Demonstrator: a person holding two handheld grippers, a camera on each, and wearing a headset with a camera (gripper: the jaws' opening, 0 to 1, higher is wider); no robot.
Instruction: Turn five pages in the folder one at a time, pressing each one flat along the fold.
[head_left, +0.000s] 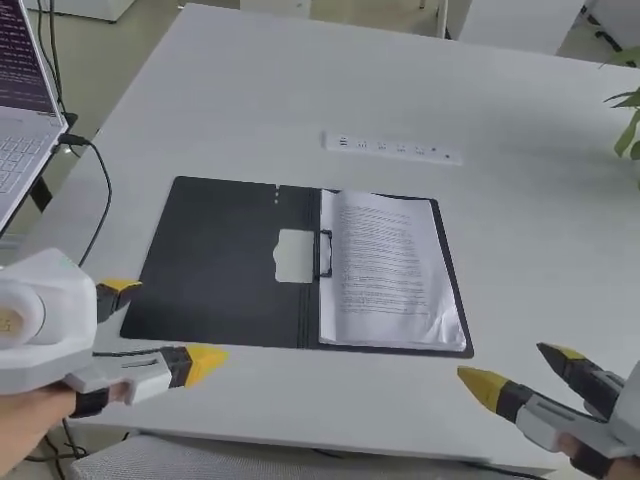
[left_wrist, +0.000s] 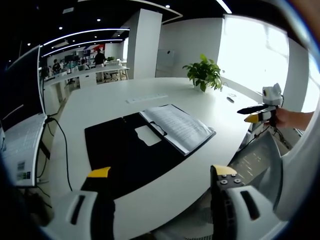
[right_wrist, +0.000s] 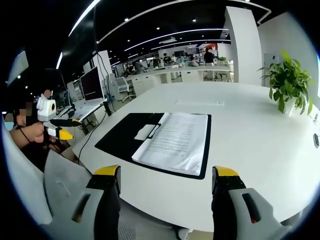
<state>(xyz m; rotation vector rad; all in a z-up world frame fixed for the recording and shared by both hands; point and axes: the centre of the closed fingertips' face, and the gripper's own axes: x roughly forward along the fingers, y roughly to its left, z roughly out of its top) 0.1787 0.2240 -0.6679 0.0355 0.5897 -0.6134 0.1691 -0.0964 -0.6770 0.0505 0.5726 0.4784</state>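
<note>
Black folder (head_left: 210, 265) is lying open and flat on the white bench (head_left: 300, 90), near the front edge and between the two grippers. Its right half is holding a stack of printed white pages (head_left: 385, 265), which a dark clip (head_left: 324, 255) along the fold is pinning at their left edge; the print is running in fine lines too small to read. The top sheet is resting mostly flat, though its lower right corner is curling up slightly. The left half of the folder is showing its bare black inner cover, with a small white patch (head_left: 293, 255) sitting just beside the clip; whether this is a card or a pocket cannot be told. The left gripper (head_left: 165, 325) is being held by the folder's lower left corner, its yellow-tipped fingers (head_left: 205, 362) standing wide apart and holding nothing. The right gripper (head_left: 512, 365) is hanging off the folder's lower right corner, apart from the pages, its fingers likewise spread wide and gripping nothing. Beyond the folder a white power strip (head_left: 392, 146) is lying on the bench, well apart from it. A laptop (head_left: 20, 130) is sitting at the bench's left edge, with a black cable (head_left: 100, 190) trailing from beside it toward the front edge. A potted green plant (left_wrist: 204, 74) is standing at the far side of the bench in the left gripper view.
</note>
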